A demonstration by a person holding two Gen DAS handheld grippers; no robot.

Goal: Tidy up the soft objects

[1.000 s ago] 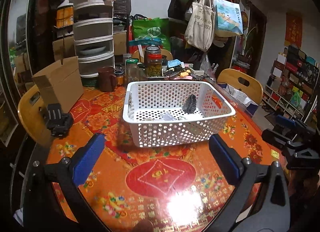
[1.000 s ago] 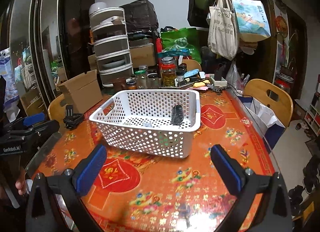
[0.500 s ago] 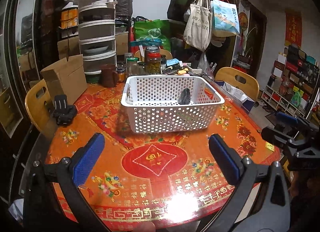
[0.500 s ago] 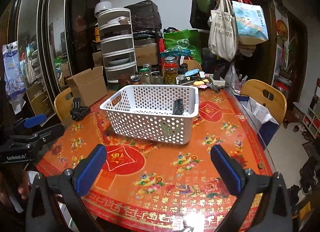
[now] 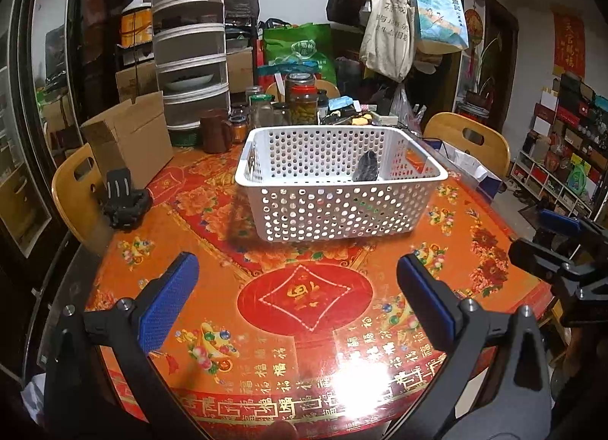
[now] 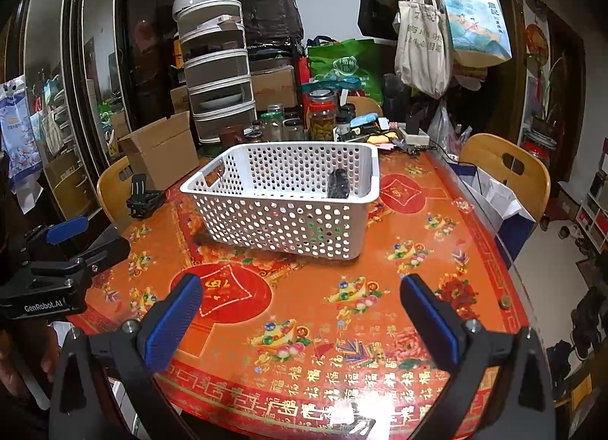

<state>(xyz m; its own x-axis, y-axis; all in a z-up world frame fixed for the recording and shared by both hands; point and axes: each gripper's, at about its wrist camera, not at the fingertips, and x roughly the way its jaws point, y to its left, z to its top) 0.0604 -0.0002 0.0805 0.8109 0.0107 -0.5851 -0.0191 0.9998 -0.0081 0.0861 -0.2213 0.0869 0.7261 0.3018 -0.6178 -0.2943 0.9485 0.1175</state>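
A white perforated basket (image 5: 334, 204) stands on the round red-and-orange table (image 5: 300, 295); it also shows in the right wrist view (image 6: 281, 216). A dark grey soft object (image 5: 365, 171) leans against its right inner wall and also shows in the right wrist view (image 6: 338, 184). My left gripper (image 5: 296, 299) is open and empty above the table's near edge, well short of the basket. My right gripper (image 6: 300, 311) is open and empty, also near the front edge. Each gripper shows at the side of the other's view.
A black clamp-like stand (image 5: 123, 201) sits at the table's left. A cardboard box (image 5: 129, 143), jars (image 5: 302, 103) and a stacked white food cover (image 5: 192, 56) crowd the far side. Wooden chairs (image 6: 505, 174) stand around. Bags hang on a coat rack (image 6: 421, 48).
Both grippers have pulled back from the basket toward the table's near edge; the basket now looks smaller and farther. Both stayed open and empty.
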